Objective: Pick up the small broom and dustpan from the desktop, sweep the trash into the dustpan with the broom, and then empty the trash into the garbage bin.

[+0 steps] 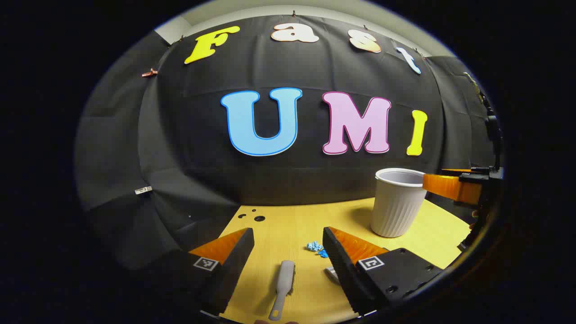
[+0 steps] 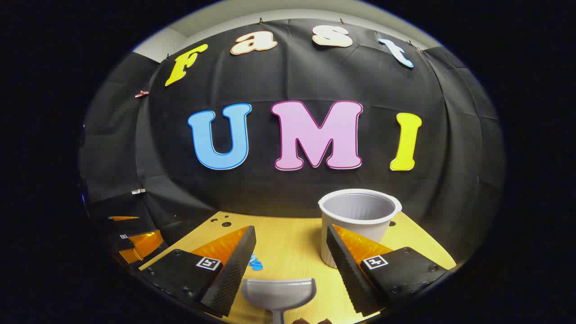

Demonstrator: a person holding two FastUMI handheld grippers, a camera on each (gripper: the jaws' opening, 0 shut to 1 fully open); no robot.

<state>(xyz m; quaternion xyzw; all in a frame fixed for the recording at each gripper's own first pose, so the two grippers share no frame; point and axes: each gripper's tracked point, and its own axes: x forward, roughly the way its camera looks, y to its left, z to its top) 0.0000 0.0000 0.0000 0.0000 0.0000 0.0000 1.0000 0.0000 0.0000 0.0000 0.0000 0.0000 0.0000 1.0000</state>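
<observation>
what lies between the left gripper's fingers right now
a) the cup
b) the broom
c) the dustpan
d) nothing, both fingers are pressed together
b: in the left gripper view the broom lies flat on the desk between the open fingers of the left gripper, not yet gripped; the dustpan sits before the right gripper.
</observation>
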